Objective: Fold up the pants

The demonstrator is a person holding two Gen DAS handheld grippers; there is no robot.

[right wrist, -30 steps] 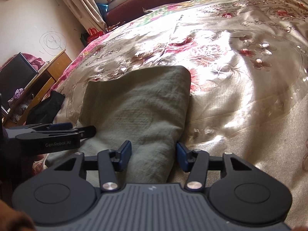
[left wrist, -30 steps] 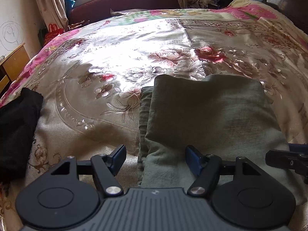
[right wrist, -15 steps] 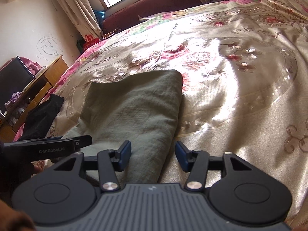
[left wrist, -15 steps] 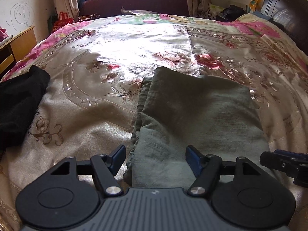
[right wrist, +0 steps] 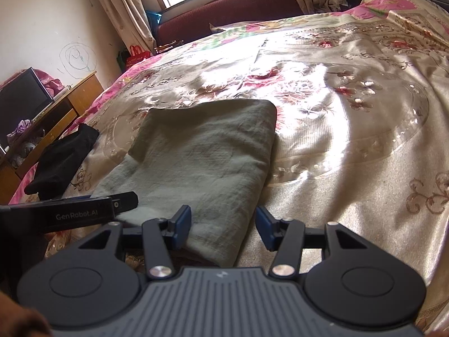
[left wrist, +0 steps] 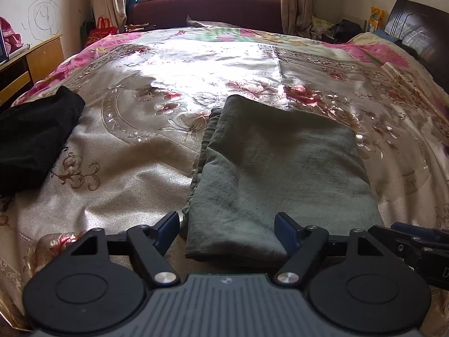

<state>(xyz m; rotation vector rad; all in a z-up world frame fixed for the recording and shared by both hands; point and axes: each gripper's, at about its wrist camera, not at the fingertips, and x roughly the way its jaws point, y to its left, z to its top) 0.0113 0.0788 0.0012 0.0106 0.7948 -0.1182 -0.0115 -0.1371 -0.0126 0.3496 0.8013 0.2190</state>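
Grey-green pants (left wrist: 277,174) lie folded into a compact rectangle on the floral bedspread (left wrist: 174,84). My left gripper (left wrist: 227,229) hovers at the near left corner of the pants; its jaws are opening and the pads press on nothing. In the right wrist view the same pants (right wrist: 202,154) lie ahead. My right gripper (right wrist: 223,226) stands open over their near right edge, holding nothing. The left gripper's finger (right wrist: 92,210) shows at the left of that view, and the right gripper's finger (left wrist: 412,241) at the right of the left wrist view.
A black garment (left wrist: 33,137) lies on the bed to the left of the pants, also in the right wrist view (right wrist: 61,160). A wooden desk (right wrist: 64,109) stands beside the bed on the left. A dark red headboard (left wrist: 204,11) and curtains are at the far end.
Both grippers have drawn back towards the near edge of the bed, so the whole folded pants now show. The left jaws stand a little wider. The pants have not moved.
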